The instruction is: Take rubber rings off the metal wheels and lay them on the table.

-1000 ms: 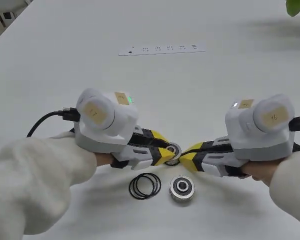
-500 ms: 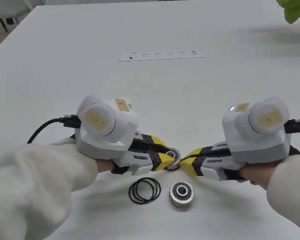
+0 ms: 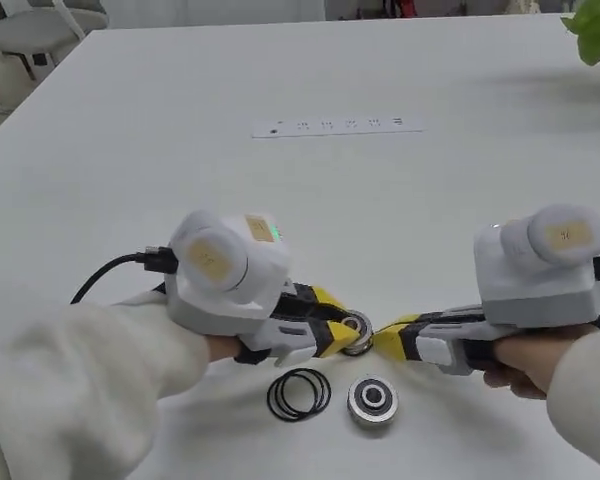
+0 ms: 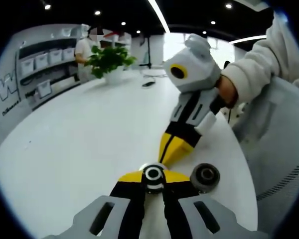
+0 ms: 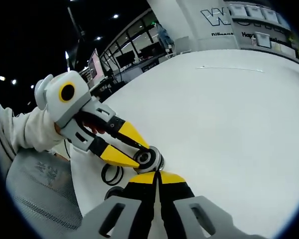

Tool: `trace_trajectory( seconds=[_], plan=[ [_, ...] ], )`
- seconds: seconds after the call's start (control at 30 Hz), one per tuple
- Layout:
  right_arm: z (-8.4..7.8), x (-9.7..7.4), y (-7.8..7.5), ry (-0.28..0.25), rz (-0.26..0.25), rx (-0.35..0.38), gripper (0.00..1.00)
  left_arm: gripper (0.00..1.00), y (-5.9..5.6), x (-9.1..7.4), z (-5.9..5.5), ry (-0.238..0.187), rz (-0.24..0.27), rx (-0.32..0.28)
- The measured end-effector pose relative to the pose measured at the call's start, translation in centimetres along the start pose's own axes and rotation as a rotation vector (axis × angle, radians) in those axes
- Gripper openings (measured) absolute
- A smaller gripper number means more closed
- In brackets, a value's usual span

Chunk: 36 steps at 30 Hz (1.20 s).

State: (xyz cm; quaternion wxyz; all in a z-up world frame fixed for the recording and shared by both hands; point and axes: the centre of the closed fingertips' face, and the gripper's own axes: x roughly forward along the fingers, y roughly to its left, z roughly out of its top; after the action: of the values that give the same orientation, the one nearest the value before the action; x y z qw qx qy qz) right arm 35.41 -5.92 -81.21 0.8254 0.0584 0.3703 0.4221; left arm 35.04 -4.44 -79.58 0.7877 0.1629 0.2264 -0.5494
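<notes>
My left gripper (image 3: 342, 338) is shut on a small metal wheel (image 3: 357, 326), held just above the white table (image 3: 430, 200). In the left gripper view the wheel (image 4: 153, 174) sits face-on between the yellow tips. My right gripper (image 3: 383, 340) is shut, its tips touching the wheel's rim; in the right gripper view its tips (image 5: 158, 174) meet the wheel (image 5: 148, 158) from below. Whether they pinch a ring is hidden. A few black rubber rings (image 3: 299, 393) lie on the table below the left gripper. A second metal wheel (image 3: 372, 399) lies flat beside them.
A white power strip (image 3: 326, 126) lies farther back on the table. Green plant leaves (image 3: 598, 25) hang over the far right corner. A black cable (image 3: 105, 275) runs left from the left gripper. A person stands by shelves (image 4: 87, 47) in the background.
The head camera has tilted, shifting the whole picture. Both grippers stay tip to tip at the held wheel; the right one now lies flatter. Rings and second wheel have not moved.
</notes>
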Motion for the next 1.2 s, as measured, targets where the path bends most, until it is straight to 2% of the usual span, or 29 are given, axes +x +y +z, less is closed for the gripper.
trace_trajectory(
  seconds=[0.2,0.4,0.7,1.2],
  plan=[
    [1.2,-0.7,0.3,-0.072,0.027,0.1,0.0,0.13,0.0,0.0,0.0,-0.003,0.011,0.005],
    [1.1,-0.6,0.6,-0.048,0.001,0.055,0.0,0.13,0.0,0.0,0.1,0.008,0.016,0.015],
    [1.3,-0.7,1.0,-0.045,-0.01,0.065,0.0,0.13,0.0,0.0,0.1,0.019,0.025,0.031],
    [1.8,-0.6,1.9,-0.052,0.01,0.038,0.0,0.13,0.0,0.1,0.1,0.018,0.031,0.03]
  ],
)
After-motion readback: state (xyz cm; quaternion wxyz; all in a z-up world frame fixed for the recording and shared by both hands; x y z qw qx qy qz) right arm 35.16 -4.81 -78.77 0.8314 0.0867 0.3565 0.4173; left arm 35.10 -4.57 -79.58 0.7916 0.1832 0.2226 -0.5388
